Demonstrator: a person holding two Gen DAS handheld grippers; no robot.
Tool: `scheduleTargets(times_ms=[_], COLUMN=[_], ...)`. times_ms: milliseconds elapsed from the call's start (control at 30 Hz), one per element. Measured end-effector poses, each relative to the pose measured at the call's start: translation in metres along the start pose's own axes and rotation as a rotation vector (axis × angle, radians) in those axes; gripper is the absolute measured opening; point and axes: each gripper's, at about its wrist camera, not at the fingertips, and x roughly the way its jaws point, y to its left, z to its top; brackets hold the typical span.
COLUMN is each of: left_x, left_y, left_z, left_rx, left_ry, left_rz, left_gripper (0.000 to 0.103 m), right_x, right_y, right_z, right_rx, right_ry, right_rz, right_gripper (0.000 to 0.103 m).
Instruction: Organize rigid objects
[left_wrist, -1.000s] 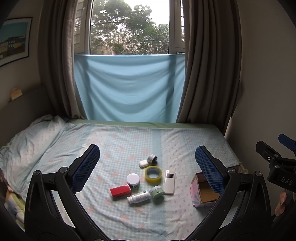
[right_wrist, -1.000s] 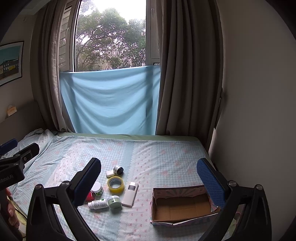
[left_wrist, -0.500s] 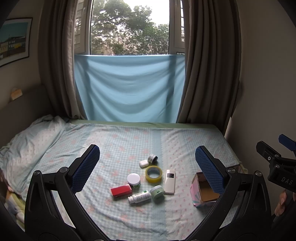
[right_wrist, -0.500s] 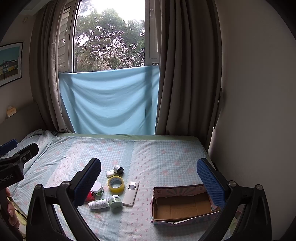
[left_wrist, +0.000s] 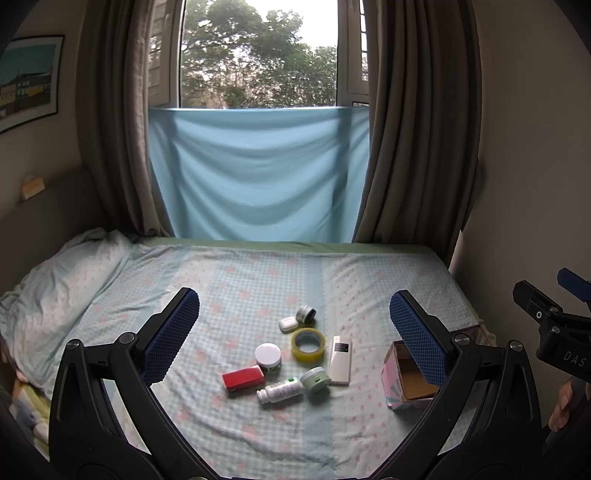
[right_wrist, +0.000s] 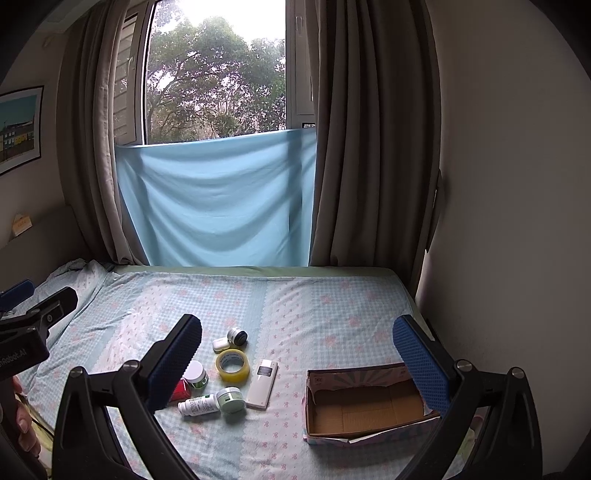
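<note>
On the bed (right_wrist: 332, 314), the small rigid items lay clustered near the middle, tape roll (right_wrist: 232, 363), remote (right_wrist: 262, 378), pill bottle (right_wrist: 197, 405) and jars among them, with the empty cardboard box (right_wrist: 365, 402) well apart to their right. Both the left gripper (left_wrist: 295, 332) and the right gripper (right_wrist: 297, 354) hung above the bed with jaws spread wide and nothing held; a good first pick would probably be an outlying item such as the remote, gripped across its narrow width. The red box (left_wrist: 243, 377) was partly hidden behind a finger in the right wrist view, and the labels were too small to read.
</note>
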Motion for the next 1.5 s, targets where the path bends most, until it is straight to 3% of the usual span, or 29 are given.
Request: scheduleTargets(times_ms=[533, 700, 800, 1000, 1233, 1500], left_x=[0.014, 0.033, 0.052, 0.109, 0.197, 0.315], left_y=[-0.001, 0.003, 0.009, 0.026, 0.039, 0.052], left_z=[0.0, -0.002, -0.012, -0.051, -0.097, -0.146], left_rx=[0.009, -0.024, -0.057, -0.134, -0.115, -0.099], left_ry=[0.027, 0.089, 0.143, 0.291, 0.41, 0.554], left_rz=[-0.001, -0.001, 0.035, 0.099, 0.134, 0.115], left_gripper=[0.102, 0.102, 0.102, 0.102, 0.102, 0.102], right_x=[0.007, 0.022, 0.041, 0.112, 0.217, 0.33], right_y=[0.003, 0.004, 0.004, 0.007, 0.025, 0.053], right_z=[0.002, 0.007, 0.009, -0.008, -0.04, -0.09], right_rx=[0.006, -0.002, -0.021, -0.051, -0.041, -0.05], right_ry=[0.023, 0.079, 0.124, 0.247, 0.409, 0.581], right_rz=[-0.003, 0.015, 0.044, 0.129, 0.143, 0.11], right_gripper=[0.103, 0.103, 0.103, 0.103, 0.103, 0.103])
